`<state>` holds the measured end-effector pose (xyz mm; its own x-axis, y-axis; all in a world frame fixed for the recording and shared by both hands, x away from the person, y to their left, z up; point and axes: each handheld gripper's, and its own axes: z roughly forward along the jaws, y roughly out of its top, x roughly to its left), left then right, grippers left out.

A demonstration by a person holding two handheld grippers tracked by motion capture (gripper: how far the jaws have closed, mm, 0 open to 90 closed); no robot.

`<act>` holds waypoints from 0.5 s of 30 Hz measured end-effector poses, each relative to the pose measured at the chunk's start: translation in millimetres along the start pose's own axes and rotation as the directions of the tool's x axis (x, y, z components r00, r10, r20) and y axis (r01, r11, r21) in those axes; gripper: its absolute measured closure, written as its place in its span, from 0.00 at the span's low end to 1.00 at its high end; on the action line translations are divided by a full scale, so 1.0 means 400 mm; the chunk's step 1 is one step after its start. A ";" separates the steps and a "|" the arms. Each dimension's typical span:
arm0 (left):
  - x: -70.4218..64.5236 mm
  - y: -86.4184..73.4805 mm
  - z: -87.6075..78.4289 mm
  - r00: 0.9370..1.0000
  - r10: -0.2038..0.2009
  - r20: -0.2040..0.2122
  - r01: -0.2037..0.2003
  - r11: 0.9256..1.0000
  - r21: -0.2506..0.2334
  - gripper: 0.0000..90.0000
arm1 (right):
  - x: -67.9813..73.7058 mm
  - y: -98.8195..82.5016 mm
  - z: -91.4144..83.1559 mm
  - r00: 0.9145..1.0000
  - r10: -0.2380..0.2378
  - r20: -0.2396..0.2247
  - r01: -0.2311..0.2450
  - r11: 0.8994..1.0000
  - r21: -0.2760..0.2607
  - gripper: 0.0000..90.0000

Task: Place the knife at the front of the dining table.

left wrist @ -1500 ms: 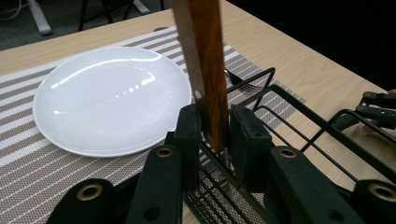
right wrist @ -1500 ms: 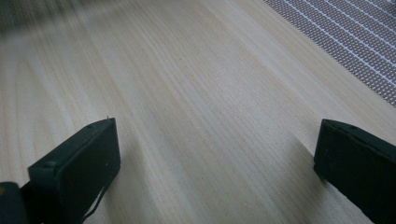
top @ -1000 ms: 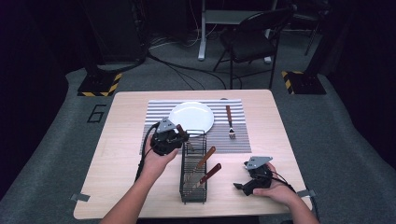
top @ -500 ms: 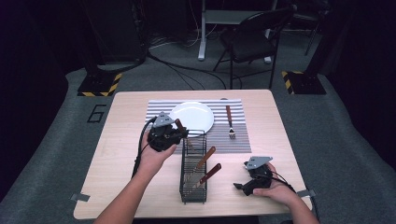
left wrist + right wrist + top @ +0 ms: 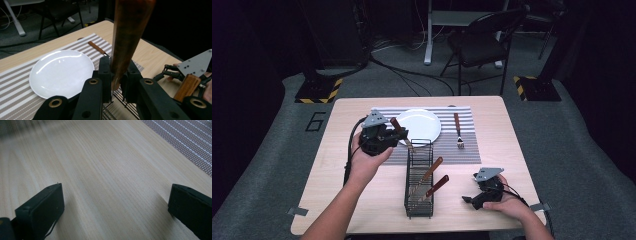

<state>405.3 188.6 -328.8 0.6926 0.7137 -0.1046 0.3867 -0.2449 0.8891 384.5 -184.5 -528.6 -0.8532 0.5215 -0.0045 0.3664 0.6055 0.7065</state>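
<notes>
1. Left claw (image 5: 399,136) is pinched on a wooden-handled utensil (image 5: 398,129). It is held above the counter (image 5: 337,190), just beside the far end of the wire rack (image 5: 419,185).
2. In the left gripper view the utensil's brown handle (image 5: 127,37) rises straight up between the two black jaws. The pads press it low down, where the wood meets the metal. The metal end points down toward the rack's far rim; its tip is hidden behind the jaws.
3. In the high view the handle leans toward the white plate (image 5: 422,125), with the metal shaft slanting down toward the rack.
4. Two more wooden-handled utensils (image 5: 432,177) lie tilted inside the rack, apart from the left claw.
5. The plate sits on the striped placemat (image 5: 467,150). A fork (image 5: 458,131) lies on the mat to the plate's right, apart from it.
6. Right claw (image 5: 469,200) rests low on the counter at the near right, jaws spread wide with bare wood between them (image 5: 115,195). It is well apart from the held utensil.
</notes>
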 end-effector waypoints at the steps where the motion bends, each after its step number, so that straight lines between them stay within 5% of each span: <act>1: 0.002 0.013 -0.015 1.000 0.001 -0.003 -0.001 1.000 -0.007 0.89 | 0.000 0.000 0.000 1.000 0.000 0.000 0.000 1.000 0.000 0.00; 15: 0.035 0.060 -0.088 1.000 -0.024 -0.013 0.024 0.999 -0.029 0.89 | 0.000 0.000 0.000 1.000 0.000 0.000 0.000 1.000 0.000 0.00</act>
<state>402.9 215.8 -293.0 0.6750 0.7280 -0.1204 0.3851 -0.2083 0.8991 384.5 -184.5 -528.7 -0.8533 0.5215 -0.0045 0.3663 0.6055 0.7065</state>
